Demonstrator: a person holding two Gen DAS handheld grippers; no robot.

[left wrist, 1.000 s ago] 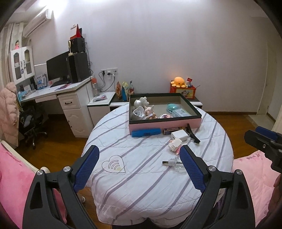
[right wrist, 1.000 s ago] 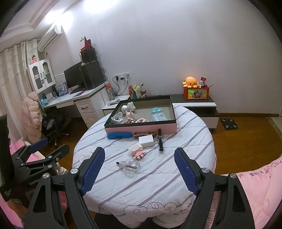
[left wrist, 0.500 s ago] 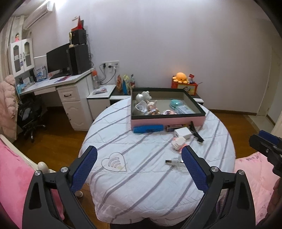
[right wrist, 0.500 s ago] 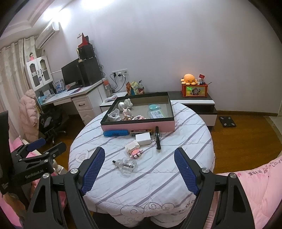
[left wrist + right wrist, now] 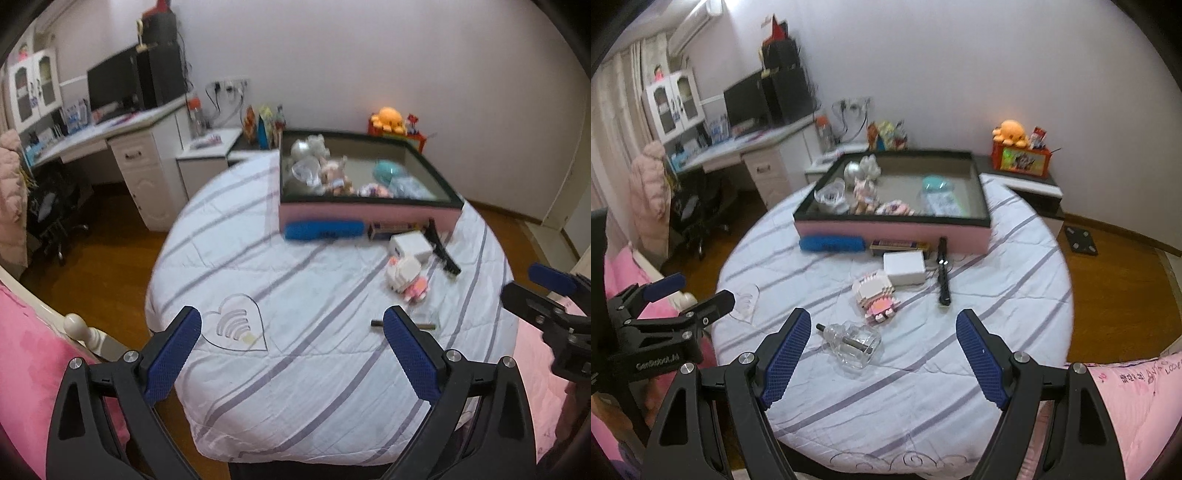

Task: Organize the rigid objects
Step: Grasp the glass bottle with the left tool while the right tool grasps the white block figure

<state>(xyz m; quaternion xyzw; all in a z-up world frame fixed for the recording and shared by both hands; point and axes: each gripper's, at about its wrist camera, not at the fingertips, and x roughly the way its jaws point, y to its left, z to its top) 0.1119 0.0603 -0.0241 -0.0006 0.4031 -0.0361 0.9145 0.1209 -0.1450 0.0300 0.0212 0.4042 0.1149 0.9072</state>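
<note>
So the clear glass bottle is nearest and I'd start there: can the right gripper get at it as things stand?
Probably yes. The right gripper is open, and the clear glass bottle lies alone on the quilt just ahead of its fingers, apart from the block toy.

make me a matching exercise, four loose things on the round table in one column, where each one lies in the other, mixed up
Things:
1. long blue flat case
2. white rectangular charger block
3. slim black stick-shaped object
4. clear glass bottle with a dark neck

Places:
A. nearest the open right tongs, on its side
B. against the pink box's front wall, left end
C. running from the box front toward the camera, right of the charger
D. just behind the pink-and-white brick figure

Pairs: 1-B, 2-D, 3-C, 4-A
</note>
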